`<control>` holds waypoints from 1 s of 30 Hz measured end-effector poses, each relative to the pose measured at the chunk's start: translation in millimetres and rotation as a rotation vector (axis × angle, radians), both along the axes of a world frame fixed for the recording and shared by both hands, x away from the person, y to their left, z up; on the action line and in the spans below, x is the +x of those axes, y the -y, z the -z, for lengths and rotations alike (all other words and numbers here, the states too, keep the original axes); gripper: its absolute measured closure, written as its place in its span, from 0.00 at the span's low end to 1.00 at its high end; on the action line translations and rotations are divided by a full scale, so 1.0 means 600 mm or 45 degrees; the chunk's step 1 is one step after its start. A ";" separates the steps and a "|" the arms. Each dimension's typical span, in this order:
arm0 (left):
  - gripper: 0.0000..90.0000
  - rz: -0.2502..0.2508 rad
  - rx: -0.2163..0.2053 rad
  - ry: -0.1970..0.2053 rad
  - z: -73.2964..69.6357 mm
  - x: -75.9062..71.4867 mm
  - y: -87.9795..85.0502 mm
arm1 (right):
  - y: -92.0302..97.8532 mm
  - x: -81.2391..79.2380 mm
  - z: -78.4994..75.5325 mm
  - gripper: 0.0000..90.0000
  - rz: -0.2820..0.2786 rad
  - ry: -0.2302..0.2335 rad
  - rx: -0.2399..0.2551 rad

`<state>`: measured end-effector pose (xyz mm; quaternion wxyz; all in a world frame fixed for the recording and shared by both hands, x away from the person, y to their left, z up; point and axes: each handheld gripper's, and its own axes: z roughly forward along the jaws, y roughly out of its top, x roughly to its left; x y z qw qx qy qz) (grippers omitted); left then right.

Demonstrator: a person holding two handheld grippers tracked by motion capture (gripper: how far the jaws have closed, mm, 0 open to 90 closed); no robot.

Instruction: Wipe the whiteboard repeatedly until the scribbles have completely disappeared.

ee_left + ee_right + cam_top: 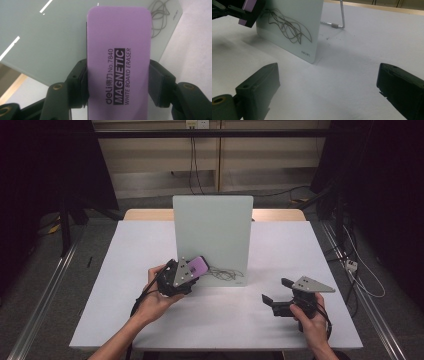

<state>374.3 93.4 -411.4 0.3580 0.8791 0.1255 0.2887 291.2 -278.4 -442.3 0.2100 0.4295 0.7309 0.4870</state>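
A purple eraser is clamped by its long edges in the left claw, its printed back facing the claw's camera and its wiping face turned toward a small whiteboard that stands propped on a wire stand near the middle of the white tabletop. The eraser sits at the board's lower left area, just beside a tangle of scribbled pen lines near the bottom edge; whether it touches the surface cannot be told. The grip across the narrow sides appears chosen to leave the felt side free for wiping, and the scribble looks untouched. The right claw rests low over the tabletop to the board's right, jaws spread wide and holding nothing, apparently kept clear of the work.
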 end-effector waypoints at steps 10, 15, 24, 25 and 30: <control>0.46 0.023 0.033 -0.002 0.017 -0.006 0.017 | -0.001 0.000 0.000 0.05 -0.002 -0.002 -0.001; 0.46 0.038 0.046 -0.023 0.024 -0.009 0.026 | -0.001 0.001 0.000 0.05 -0.003 -0.001 -0.001; 0.46 0.075 0.036 -0.064 0.029 -0.006 0.033 | -0.001 0.001 0.001 0.05 -0.003 -0.002 0.002; 0.46 0.075 0.019 -0.085 0.027 -0.004 0.030 | 0.000 0.001 0.000 0.05 -0.002 -0.003 0.000; 0.46 0.043 -0.061 -0.079 0.009 0.005 0.013 | 0.000 0.000 0.000 0.05 0.002 -0.011 0.006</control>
